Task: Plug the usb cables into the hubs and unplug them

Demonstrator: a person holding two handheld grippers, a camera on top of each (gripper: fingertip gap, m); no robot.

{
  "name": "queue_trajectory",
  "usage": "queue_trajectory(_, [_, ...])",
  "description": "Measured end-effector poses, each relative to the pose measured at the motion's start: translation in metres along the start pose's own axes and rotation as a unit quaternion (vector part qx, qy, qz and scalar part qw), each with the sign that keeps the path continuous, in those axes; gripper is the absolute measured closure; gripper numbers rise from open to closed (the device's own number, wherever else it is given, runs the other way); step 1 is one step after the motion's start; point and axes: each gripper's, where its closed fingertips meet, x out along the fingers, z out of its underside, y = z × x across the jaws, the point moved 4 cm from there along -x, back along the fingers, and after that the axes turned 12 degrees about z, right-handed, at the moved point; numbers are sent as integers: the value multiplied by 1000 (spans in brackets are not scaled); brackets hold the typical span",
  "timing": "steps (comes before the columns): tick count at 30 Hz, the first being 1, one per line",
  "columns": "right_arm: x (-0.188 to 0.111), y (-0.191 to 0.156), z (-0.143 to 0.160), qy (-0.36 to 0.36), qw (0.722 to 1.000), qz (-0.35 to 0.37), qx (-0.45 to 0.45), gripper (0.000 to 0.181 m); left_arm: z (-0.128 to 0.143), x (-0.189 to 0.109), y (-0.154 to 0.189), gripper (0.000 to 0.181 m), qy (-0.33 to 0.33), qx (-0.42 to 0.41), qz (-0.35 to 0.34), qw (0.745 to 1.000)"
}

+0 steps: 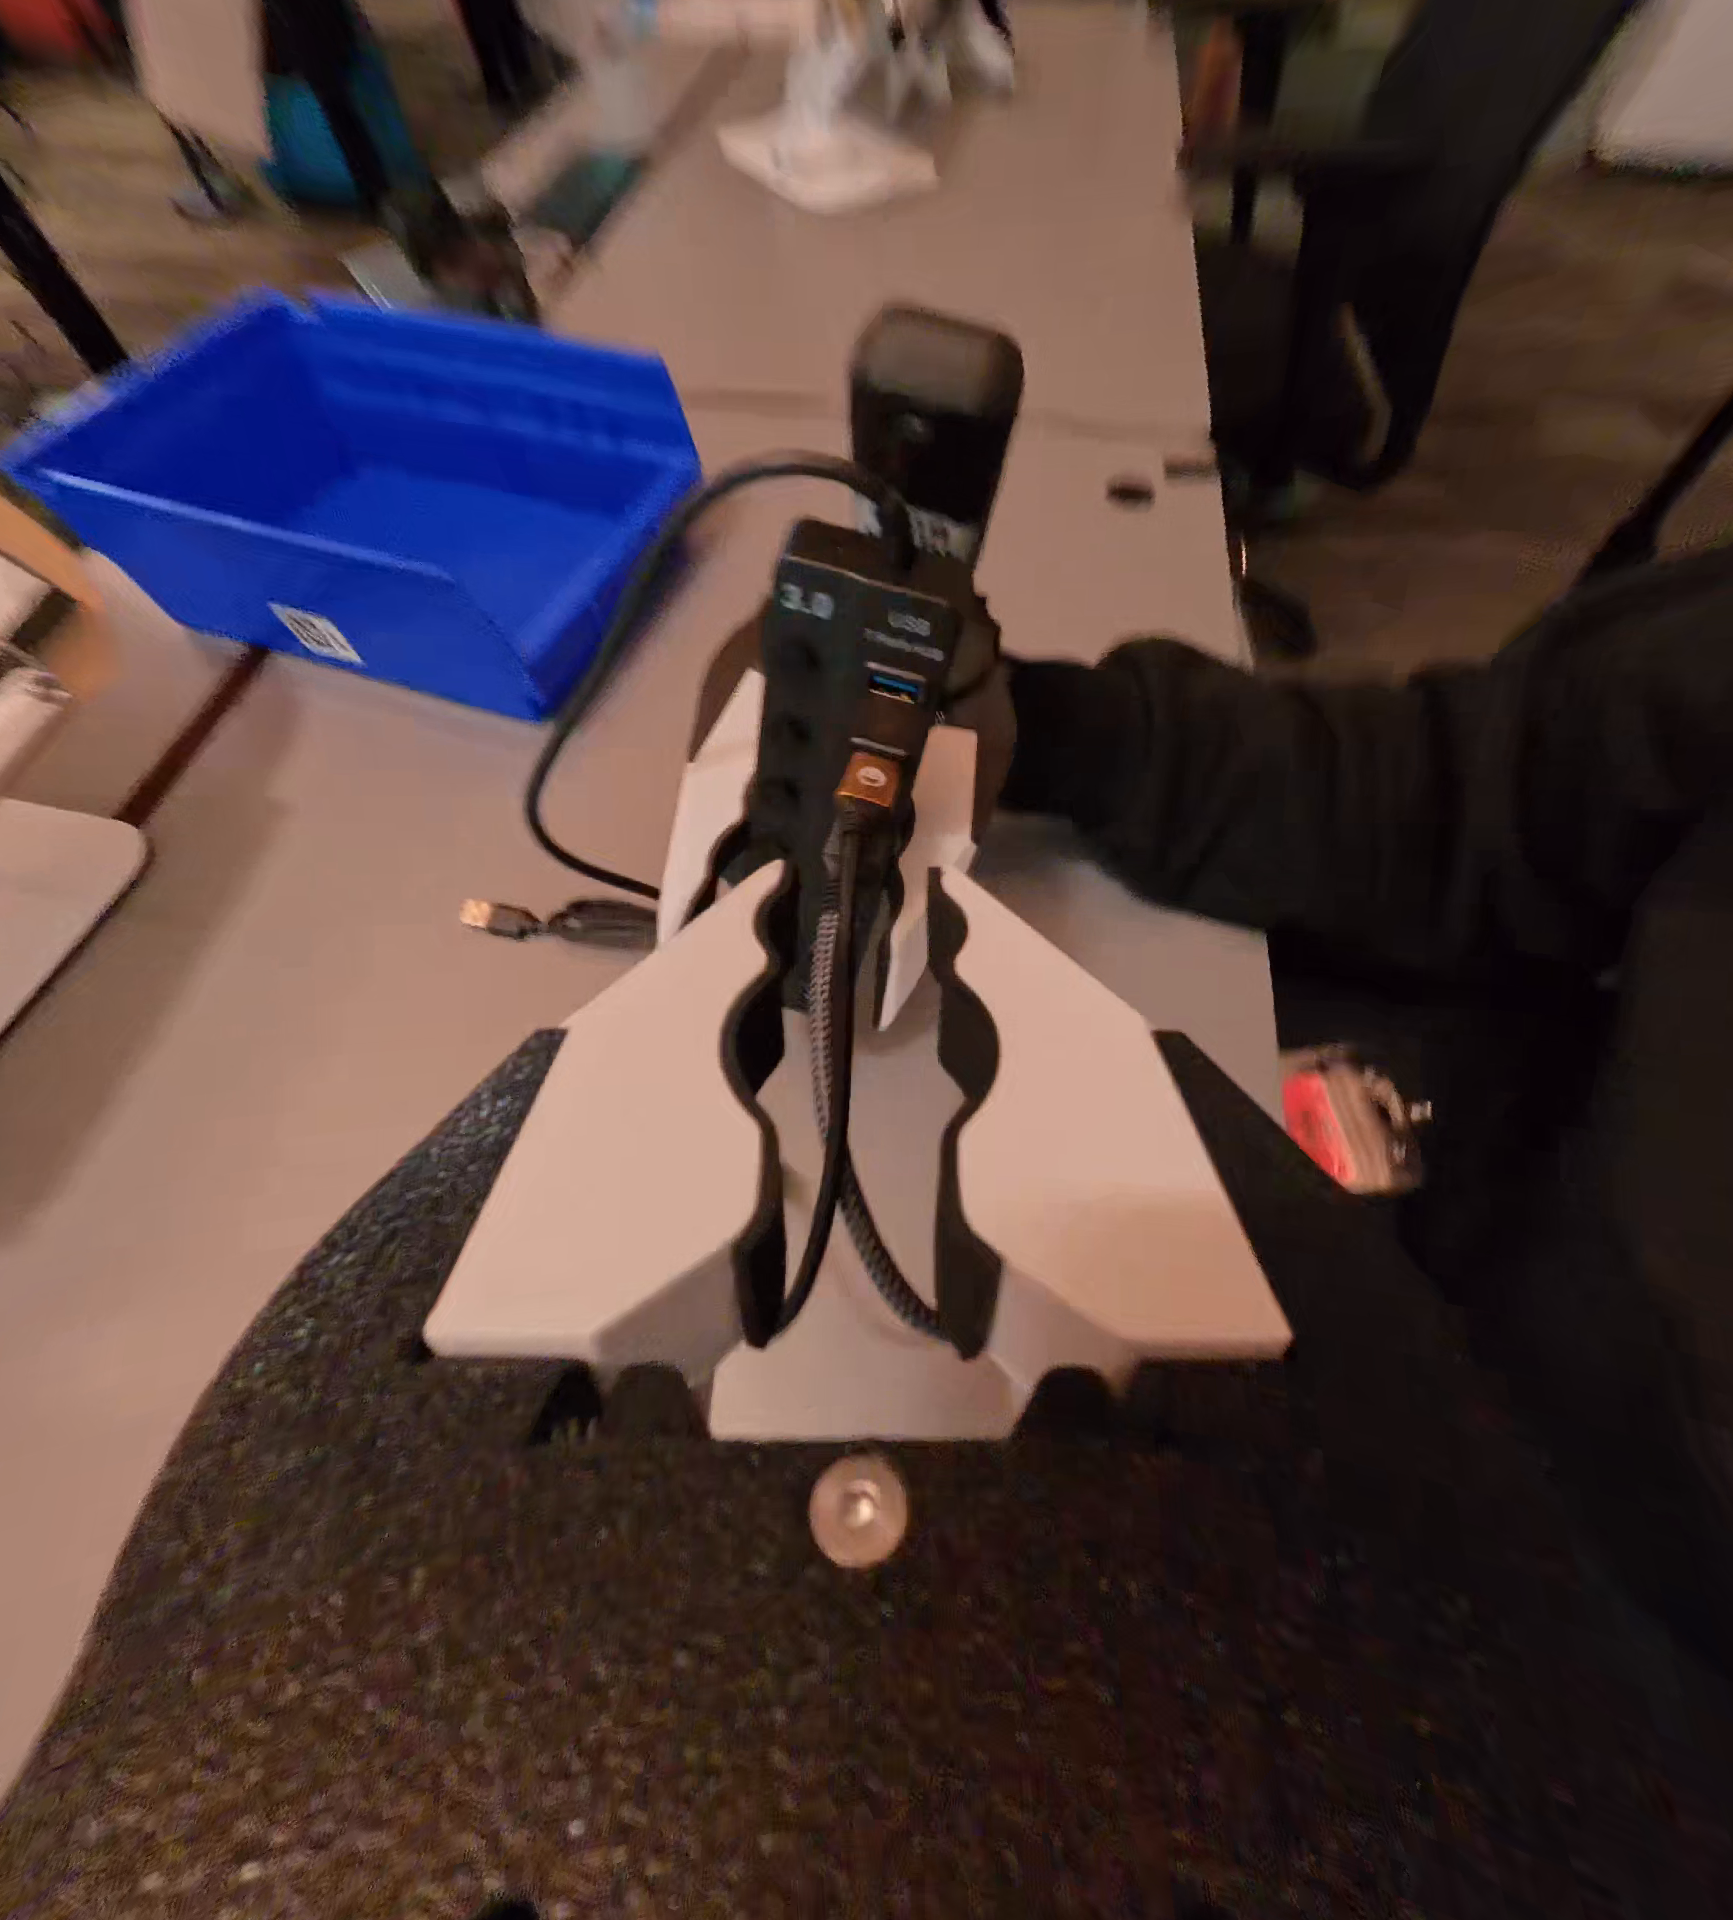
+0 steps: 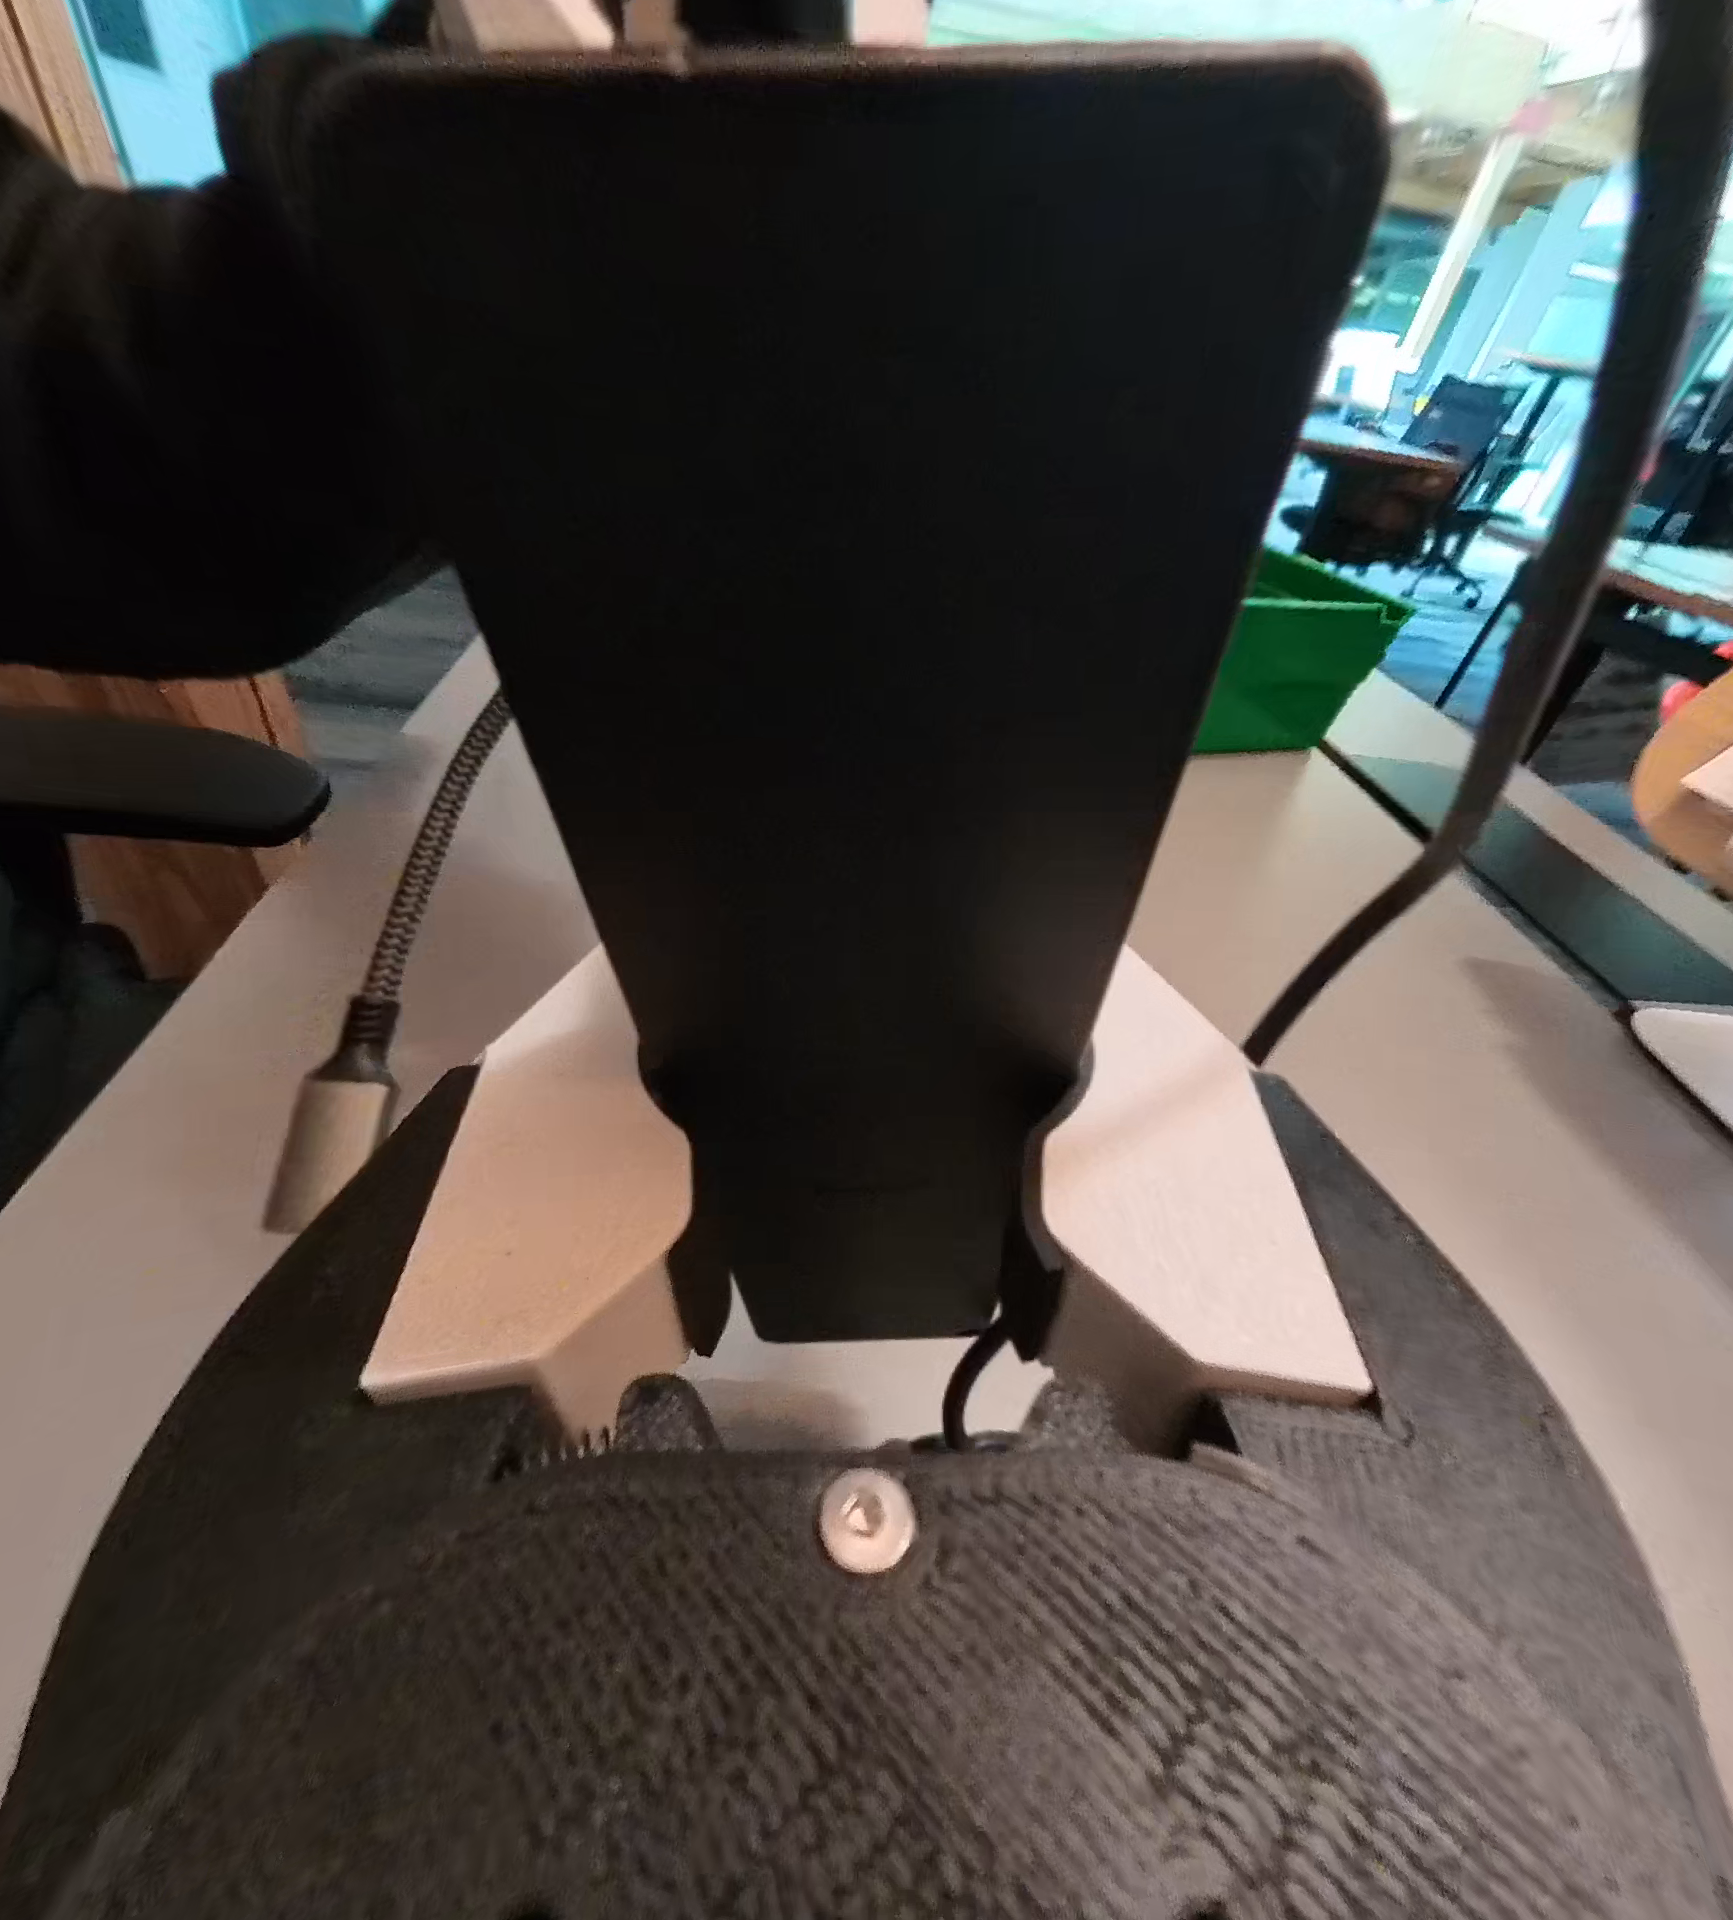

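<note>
Left wrist view: the left hand-held gripper (image 1: 857, 914), white-fingered with black wavy pads, is clenched on the braided grey USB cable (image 1: 834, 997) just behind its orange metal plug (image 1: 867, 781). That plug sits in a port on the face of the black rectangular plastic USB hub (image 1: 846, 675), directly ahead of the fingertips. The hub's long axis runs straight away from this gripper, in line with the cable, so I judge that a pull back along that line would free the plug. The right hand-held gripper (image 1: 820, 831) clasps the hub from the far side, facing this one. A blue plastic bin (image 1: 342, 520) stands on the pale counter (image 1: 218, 1039) to the left.

Right wrist view: the right hand-held gripper (image 2: 867, 1216) is clamped on the hub (image 2: 841, 520), whose plain black back fills the frame and rises upright from the jaws. The braided cable (image 2: 426, 852) hangs at left, ending in a silver plug (image 2: 327, 1143) just above the counter (image 2: 1464, 1143).
</note>
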Motion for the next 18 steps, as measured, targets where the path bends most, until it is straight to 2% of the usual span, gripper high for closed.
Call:
queue_trajectory(3, [-6, 2, -10, 17, 1000, 12, -14, 119, 5, -38, -7, 147, 112, -23, -62, 991])
queue_trajectory(5, [-10, 3, -15, 24, 999, 19, -16, 119, 28, -57, -23, 144, 158, -55, -114, 979])
queue_trajectory(7, [-14, 8, -23, 38, 998, 39, -11, 119, 60, -64, -37, 140, 190, -101, -138, 967])
queue_trajectory(9, [-22, 16, -34, 47, 997, 65, -7, 119, 87, -59, -43, 138, 226, -141, -128, 955])
queue_trajectory(12, [-41, 32, -58, 41, 991, 122, -22, 119, 113, -45, -45, 137, 258, -185, -105, 943])
queue_trajectory(15, [-68, 60, -83, 30, 984, 173, -26, 119, 122, -29, -39, 134, 263, -194, -75, 942])
queue_trajectory(18, [-100, 101, -108, 2, 972, 236, -22, 119, 128, -15, -36, 132, 237, -191, -55, 951])
